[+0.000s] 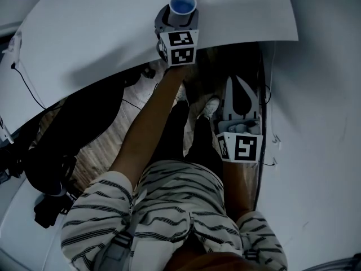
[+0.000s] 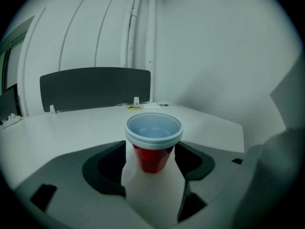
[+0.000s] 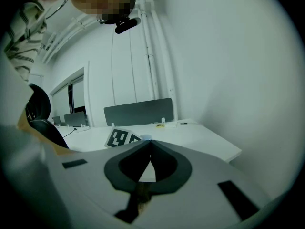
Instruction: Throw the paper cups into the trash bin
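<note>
- Standing on the white table (image 1: 84, 27) at 12 o'clock in the head view, the red paper cup (image 2: 153, 128) is between the left gripper's (image 2: 150, 151) fingers (image 2: 107, 168), which are wide apart.
- The right gripper (image 3: 149, 149), at 3 o'clock, has its fingers together and holds nothing.

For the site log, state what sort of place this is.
Probably an office: a wide white desk, a dark divider screen along its far edge, and a black office chair.

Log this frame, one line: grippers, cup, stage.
left gripper: open, upright red paper cup with white rim between jaws, unclamped | right gripper: shut, empty | cup: on white table | stage: pre-grasp
</note>
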A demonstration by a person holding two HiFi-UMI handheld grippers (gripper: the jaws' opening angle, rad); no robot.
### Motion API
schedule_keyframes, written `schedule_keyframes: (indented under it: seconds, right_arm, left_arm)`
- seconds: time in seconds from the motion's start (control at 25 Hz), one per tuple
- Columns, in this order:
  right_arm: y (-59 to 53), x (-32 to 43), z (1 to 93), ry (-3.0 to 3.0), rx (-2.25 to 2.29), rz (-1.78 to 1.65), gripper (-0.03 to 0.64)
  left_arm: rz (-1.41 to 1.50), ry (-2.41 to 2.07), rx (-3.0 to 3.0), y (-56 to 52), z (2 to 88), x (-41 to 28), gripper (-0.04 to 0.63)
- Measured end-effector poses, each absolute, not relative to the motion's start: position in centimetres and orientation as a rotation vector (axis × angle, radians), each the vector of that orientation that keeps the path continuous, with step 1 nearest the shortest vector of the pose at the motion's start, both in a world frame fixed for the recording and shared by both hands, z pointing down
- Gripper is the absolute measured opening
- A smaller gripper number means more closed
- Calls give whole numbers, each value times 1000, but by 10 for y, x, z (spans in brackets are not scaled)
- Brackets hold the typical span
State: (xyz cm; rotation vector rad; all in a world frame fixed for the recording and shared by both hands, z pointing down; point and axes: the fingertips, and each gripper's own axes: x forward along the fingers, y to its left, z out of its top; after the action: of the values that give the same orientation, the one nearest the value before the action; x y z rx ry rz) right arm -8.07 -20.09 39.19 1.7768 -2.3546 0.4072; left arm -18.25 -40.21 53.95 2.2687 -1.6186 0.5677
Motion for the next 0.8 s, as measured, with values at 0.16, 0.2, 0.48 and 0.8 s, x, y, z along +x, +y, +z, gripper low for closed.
schedule_keyframes:
  seconds: [0.16, 0.2, 0.48, 0.8]
  right_arm:
    - [-198, -81, 394, -2344, 1784, 410, 10]
    - [-197, -81, 394, -2340, 1786, 410, 10]
    - [-191, -78, 396, -2323, 1808, 416, 10]
    - [-184, -73, 389, -2319, 1836, 424, 10]
  left_arm:
    - [550, -1618, 2289, -405, 540, -180, 313]
    - [549, -1624, 2295, -406, 539, -180, 311]
    - [524, -1641, 2325, -404, 527, -180, 308]
    - [489, -1625, 2352, -398, 510, -172, 305]
